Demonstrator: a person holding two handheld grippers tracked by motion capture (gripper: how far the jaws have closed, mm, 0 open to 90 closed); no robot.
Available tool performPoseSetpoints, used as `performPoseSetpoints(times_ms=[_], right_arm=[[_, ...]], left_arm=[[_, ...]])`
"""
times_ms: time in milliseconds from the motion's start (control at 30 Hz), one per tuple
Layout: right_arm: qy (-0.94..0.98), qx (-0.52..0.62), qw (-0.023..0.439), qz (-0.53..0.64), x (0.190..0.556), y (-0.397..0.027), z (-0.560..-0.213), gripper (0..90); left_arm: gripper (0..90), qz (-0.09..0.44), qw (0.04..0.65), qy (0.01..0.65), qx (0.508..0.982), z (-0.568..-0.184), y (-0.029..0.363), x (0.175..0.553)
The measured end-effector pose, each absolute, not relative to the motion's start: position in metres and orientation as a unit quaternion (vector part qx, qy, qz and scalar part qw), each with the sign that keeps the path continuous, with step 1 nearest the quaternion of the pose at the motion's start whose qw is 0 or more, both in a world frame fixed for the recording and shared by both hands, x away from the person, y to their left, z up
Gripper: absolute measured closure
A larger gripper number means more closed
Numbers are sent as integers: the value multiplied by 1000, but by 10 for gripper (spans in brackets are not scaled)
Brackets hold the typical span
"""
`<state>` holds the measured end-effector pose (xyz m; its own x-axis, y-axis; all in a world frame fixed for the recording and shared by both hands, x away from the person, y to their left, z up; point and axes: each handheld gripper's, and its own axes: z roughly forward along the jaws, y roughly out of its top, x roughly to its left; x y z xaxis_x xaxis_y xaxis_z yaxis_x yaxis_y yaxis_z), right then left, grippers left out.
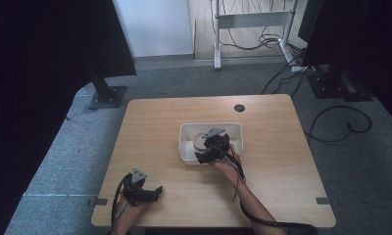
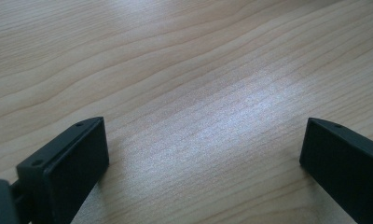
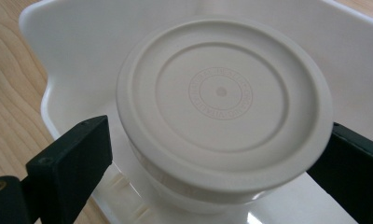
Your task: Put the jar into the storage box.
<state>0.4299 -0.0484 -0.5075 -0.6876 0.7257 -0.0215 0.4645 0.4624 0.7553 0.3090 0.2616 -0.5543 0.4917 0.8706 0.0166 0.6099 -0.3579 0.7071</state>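
From the high view we saw the right gripper [image 1: 207, 152] reaching into a white bin [image 1: 186, 142] at the table's [image 1: 150, 127] middle, over a round tub [image 1: 200, 139]; the left gripper [image 1: 152, 192] lay low near the front edge.

The left gripper view showed us jaws spread wide over bare wood, holding nothing.

The right gripper view gave us what the high view blurred: the tub [image 3: 222, 112] stood upright in the bin [image 3: 72, 56], lid facing up, jaws wide at either side; whether they touched it, we could not tell.
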Motion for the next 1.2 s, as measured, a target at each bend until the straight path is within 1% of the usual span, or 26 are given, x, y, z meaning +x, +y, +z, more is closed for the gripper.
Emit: performPoseSetpoints(times_ms=[367,1200], right_arm=[[839,347,181,379,424,-54,-502,27],[837,341,181,387,411,-72,-496,29]], left_arm=[[8,200,327,463,800,-554,262,309],[8,200,327,463,800,-554,262,309]])
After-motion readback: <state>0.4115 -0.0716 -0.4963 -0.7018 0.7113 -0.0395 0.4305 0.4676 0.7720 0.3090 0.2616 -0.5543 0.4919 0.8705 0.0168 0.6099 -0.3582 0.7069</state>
